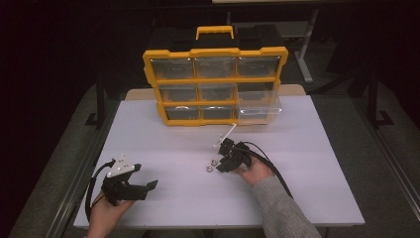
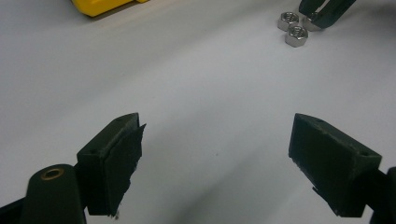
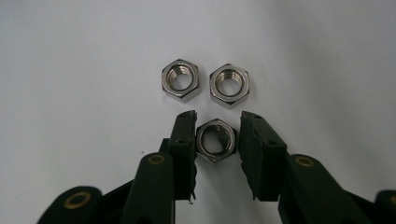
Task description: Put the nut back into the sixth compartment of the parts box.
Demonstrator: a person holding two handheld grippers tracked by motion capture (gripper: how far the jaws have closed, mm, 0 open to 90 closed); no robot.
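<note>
Three steel hex nuts lie together on the white table (image 1: 163,144). In the right gripper view two nuts (image 3: 181,79) (image 3: 229,85) rest side by side just beyond the jaws. A third nut (image 3: 215,140) sits flat between the two black pads, which press on its sides. My right gripper (image 3: 216,135) is shut on that nut at table level, right of centre in the high view (image 1: 220,166). The left gripper view shows the nuts (image 2: 297,35) far off with the right gripper's tips (image 2: 317,16) beside them. My left gripper (image 2: 215,154) is open and holds nothing, at the table's front left (image 1: 146,177).
A yellow parts organizer (image 1: 215,79) with clear drawers stands upright at the back of the table. Its bottom right drawer (image 1: 257,111) is pulled out toward me. The table's edges drop off to dark floor on both sides.
</note>
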